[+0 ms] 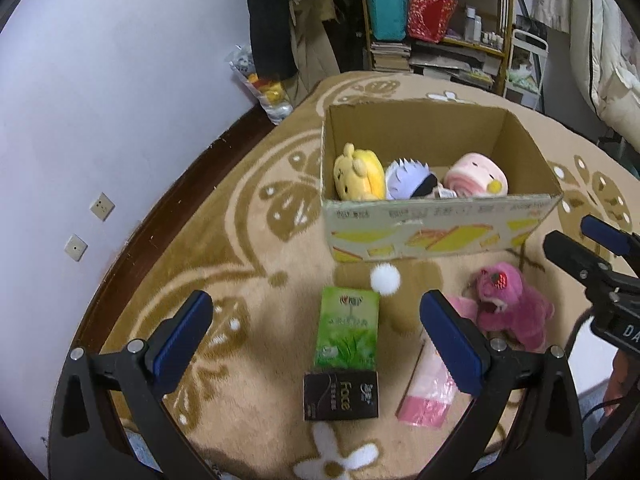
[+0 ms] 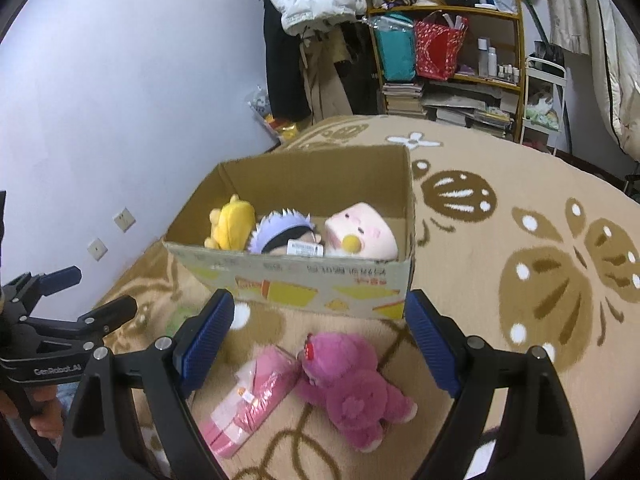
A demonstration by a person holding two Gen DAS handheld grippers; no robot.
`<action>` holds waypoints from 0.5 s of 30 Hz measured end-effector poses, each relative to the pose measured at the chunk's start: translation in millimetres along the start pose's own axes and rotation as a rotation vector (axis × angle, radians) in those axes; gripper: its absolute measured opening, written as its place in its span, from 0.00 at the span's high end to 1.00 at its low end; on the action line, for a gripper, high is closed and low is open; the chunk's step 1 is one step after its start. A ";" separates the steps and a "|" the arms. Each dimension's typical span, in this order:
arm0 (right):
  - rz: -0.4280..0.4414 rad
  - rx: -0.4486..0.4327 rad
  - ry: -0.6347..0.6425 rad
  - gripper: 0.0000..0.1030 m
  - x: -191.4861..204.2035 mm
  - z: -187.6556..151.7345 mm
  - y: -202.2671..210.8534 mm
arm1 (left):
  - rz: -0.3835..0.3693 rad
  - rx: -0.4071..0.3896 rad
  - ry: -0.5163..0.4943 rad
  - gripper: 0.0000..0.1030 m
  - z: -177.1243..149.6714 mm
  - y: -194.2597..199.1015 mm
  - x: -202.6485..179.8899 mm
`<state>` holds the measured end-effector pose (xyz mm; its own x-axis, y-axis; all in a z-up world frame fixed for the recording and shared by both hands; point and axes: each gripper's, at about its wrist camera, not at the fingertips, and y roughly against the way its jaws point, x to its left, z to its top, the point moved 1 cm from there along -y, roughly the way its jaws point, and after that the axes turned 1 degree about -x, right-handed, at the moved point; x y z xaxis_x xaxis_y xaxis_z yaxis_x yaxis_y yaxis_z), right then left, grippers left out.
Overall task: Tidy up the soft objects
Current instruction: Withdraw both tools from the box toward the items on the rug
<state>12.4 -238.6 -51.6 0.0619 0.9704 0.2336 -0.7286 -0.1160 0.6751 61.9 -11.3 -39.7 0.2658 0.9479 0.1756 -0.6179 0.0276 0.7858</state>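
Note:
A cardboard box (image 1: 440, 236) (image 2: 304, 280) on the rug holds three plush toys: yellow (image 1: 358, 176) (image 2: 232, 226), lavender-haired (image 1: 408, 180) (image 2: 280, 232) and pink (image 1: 476, 180) (image 2: 360, 232). A magenta plush bear (image 1: 512, 308) (image 2: 352, 388) lies on the rug in front of the box. My right gripper (image 2: 320, 344) is open above the bear, not touching it. My left gripper (image 1: 316, 340) is open above a green tissue pack (image 1: 348, 328). A white pom-pom (image 1: 385, 278) lies near the box.
A black "face" pack (image 1: 340, 396) and a pink plastic pack (image 1: 428, 392) (image 2: 248, 400) lie on the patterned rug (image 2: 520, 240). A cluttered shelf (image 2: 452, 52), hanging clothes and bags stand at the far wall. The lilac wall is on the left.

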 end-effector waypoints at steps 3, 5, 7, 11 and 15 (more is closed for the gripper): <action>0.002 0.023 0.007 0.11 2.6 -6.0 -5.1 | -0.003 0.032 -0.009 0.01 -6.3 -3.7 -1.5; 0.002 0.043 0.013 0.11 3.9 -10.0 -9.8 | -0.002 0.056 -0.011 0.01 -9.6 -7.7 -1.6; -0.001 0.064 0.020 0.11 4.9 -13.4 -15.3 | 0.006 0.084 -0.011 0.01 -12.9 -12.8 -1.5; -0.001 0.100 0.027 0.11 4.3 -19.0 -25.2 | 0.007 0.133 -0.005 0.01 -18.6 -21.3 0.1; -0.002 0.135 0.014 0.11 0.9 -22.9 -35.8 | 0.003 0.206 0.003 0.01 -25.8 -33.2 1.7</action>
<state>23.0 -228.8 -91.6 0.0527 0.9735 0.2227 -0.6303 -0.1405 0.7635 63.8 -2.5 -80.8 0.2616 0.9490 0.1762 -0.4537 -0.0402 0.8902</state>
